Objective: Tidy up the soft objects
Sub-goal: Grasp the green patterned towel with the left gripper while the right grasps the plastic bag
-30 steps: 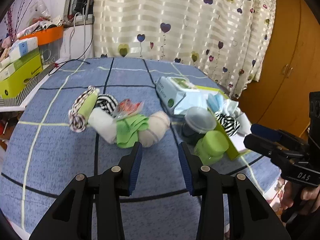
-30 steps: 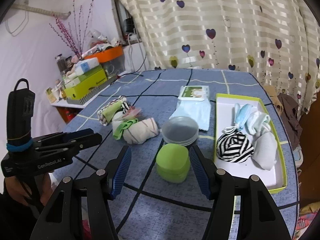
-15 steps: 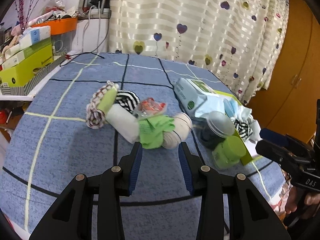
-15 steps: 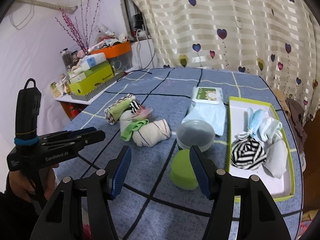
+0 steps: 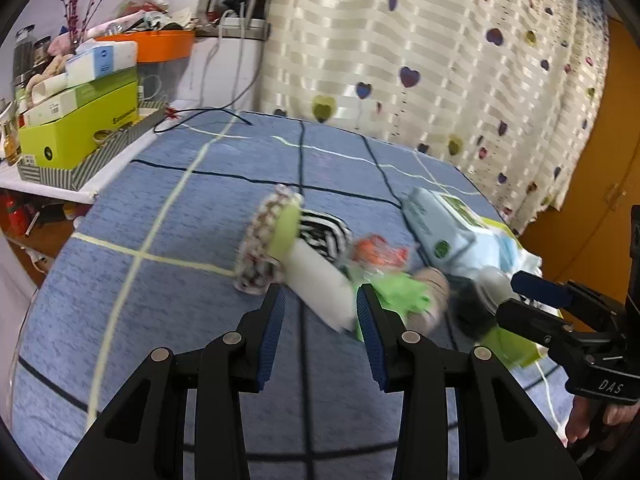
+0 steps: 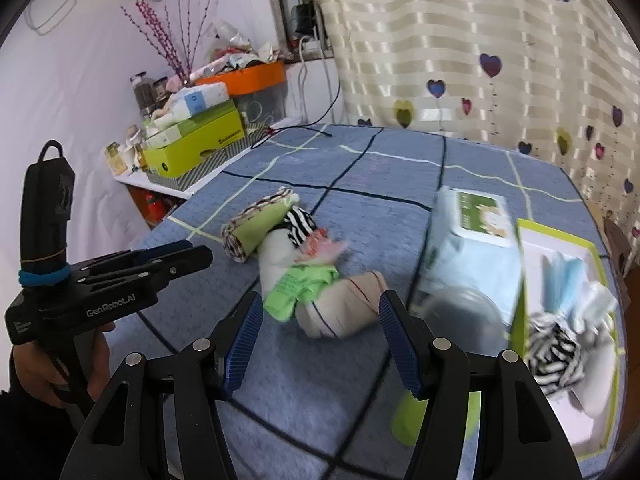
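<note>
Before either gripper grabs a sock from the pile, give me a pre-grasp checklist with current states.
1. Left gripper jaws open, nothing held: ok.
2. Right gripper jaws open, nothing held: ok.
3. White roll lined up ahead of left jaws: ok.
4. Beige sock lined up ahead of right jaws: ok.
5. Tray has room: ok.
6. Contact with pile: cannot tell, frames blurred.

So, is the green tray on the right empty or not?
Not empty. The green tray holds a striped black-and-white sock and pale soft items.
</note>
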Demonstrator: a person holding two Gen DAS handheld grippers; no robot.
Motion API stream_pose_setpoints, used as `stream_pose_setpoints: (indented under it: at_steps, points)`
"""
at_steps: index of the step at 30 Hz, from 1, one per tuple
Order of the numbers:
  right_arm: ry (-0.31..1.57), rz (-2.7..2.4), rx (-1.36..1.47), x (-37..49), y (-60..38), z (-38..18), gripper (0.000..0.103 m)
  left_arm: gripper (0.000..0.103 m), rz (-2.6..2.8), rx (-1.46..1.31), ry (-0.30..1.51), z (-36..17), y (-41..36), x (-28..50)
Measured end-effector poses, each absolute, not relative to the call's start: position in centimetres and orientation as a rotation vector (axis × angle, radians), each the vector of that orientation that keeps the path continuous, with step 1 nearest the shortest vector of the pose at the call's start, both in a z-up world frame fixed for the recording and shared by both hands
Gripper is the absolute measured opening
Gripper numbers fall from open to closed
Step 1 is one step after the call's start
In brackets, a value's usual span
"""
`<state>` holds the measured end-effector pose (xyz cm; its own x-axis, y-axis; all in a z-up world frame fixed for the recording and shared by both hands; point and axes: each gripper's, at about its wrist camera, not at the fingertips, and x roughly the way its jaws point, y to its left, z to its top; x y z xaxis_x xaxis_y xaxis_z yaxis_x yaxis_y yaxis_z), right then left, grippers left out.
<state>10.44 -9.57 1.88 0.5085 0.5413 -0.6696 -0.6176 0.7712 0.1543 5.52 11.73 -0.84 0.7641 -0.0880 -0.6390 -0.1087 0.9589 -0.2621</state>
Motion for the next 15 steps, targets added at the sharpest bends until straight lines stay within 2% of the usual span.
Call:
stream_pose_setpoints:
  at_steps: [12, 15]
  points:
    - [0.866, 0.655, -0.097, 16.6, -4.3, -0.7, 0.061, 0.039, 0.021, -0.233, 0.739, -1.9, 14.8, 10.5]
    - [0.902, 0.631, -0.091, 17.9, -3.7, -1.8, 0.061, 0.046, 0.001, -0.199, 0.764, -2.7, 14.7, 12.0]
